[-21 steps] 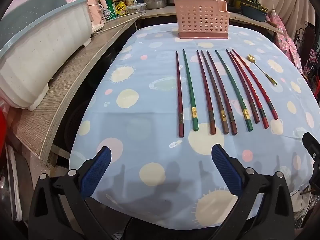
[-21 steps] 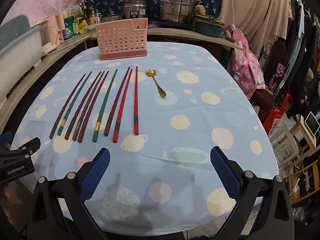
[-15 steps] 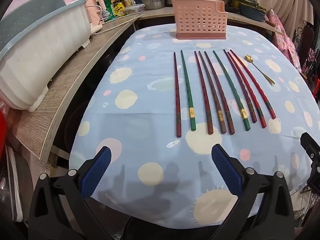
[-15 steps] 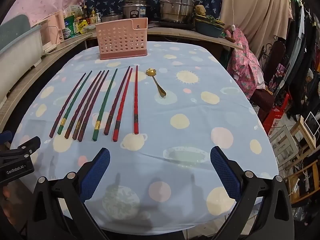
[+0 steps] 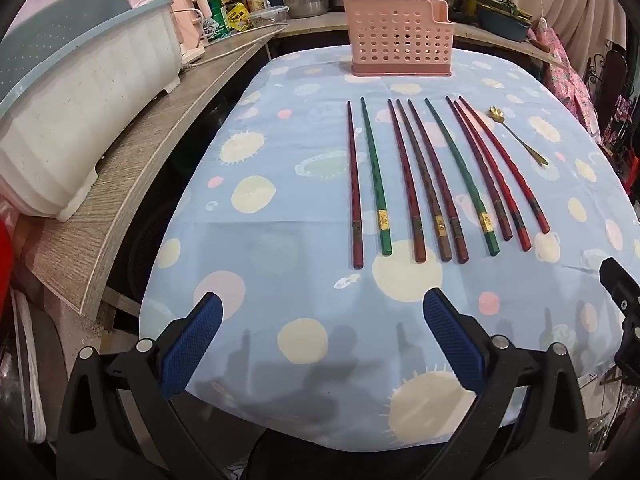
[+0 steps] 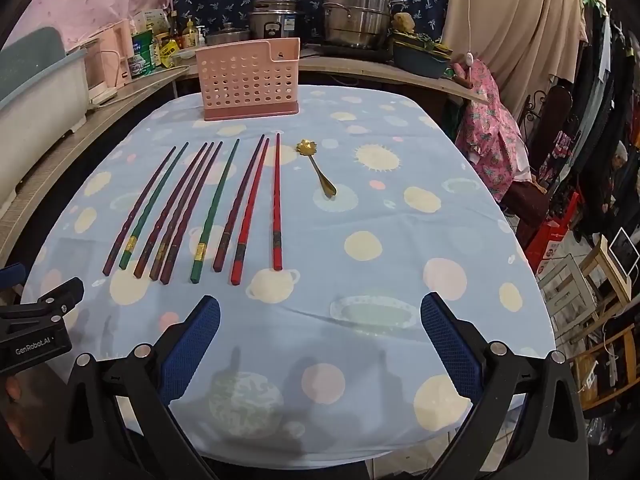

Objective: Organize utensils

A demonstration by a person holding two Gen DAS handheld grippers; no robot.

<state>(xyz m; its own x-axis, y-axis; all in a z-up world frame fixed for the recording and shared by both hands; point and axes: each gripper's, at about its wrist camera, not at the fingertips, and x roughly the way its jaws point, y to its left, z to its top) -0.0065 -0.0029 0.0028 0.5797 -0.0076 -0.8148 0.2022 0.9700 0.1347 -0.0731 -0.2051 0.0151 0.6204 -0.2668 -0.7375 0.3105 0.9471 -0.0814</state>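
In the left wrist view, a wooden counter (image 5: pixel 132 184) runs along the left of the table (image 5: pixel 280 280) and carries a white dish rack (image 5: pixel 80 120), with bottles and pots crowded at its far end; none of it reaches onto the blue spotted cloth. The left gripper (image 5: pixel 322 332) hangs over the near edge of the table with its blue pads spread wide and nothing between them. Ahead of it nine chopsticks (image 5: pixel 432 180) lie flat side by side, long axes running near to far, thick ends near and tips pointing far toward the pink basket (image 5: pixel 400 40), which stands upright at the far edge, apart from them. Right of the row a gold spoon (image 5: pixel 516 136) lies slanted, bowl far. In the right wrist view, the right gripper (image 6: pixel 320 334) also stands over the near edge, jaws wide apart and empty, and part of the left gripper shows at the left edge. The chopsticks (image 6: pixel 200 208) lie to the left, fanning slightly, tips toward the pink basket (image 6: pixel 250 80); the gold spoon (image 6: pixel 318 168) lies just right of them, handle pointing near and right. Hanging clothes and shelves crowd the right, well clear of the table.
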